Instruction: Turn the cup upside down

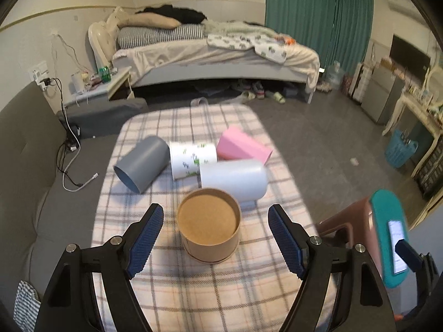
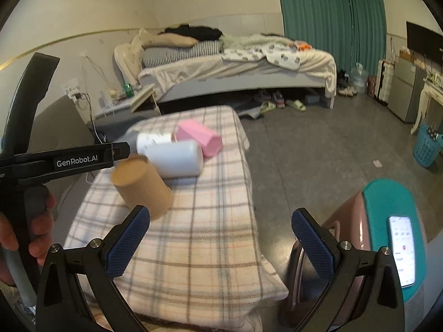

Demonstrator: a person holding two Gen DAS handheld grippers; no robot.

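A brown cardboard cup stands on the plaid-covered table with its recessed base facing up. My left gripper is open, its blue pads on either side of the cup and apart from it. In the right wrist view the brown cup sits at the left, just beyond my left gripper's black body. My right gripper is open and empty above the near part of the table.
Behind the brown cup lie a white cup, a grey cup, a printed white cup and a pink cup. A pink stool with a teal phone holder stands to the right. A grey sofa is at left.
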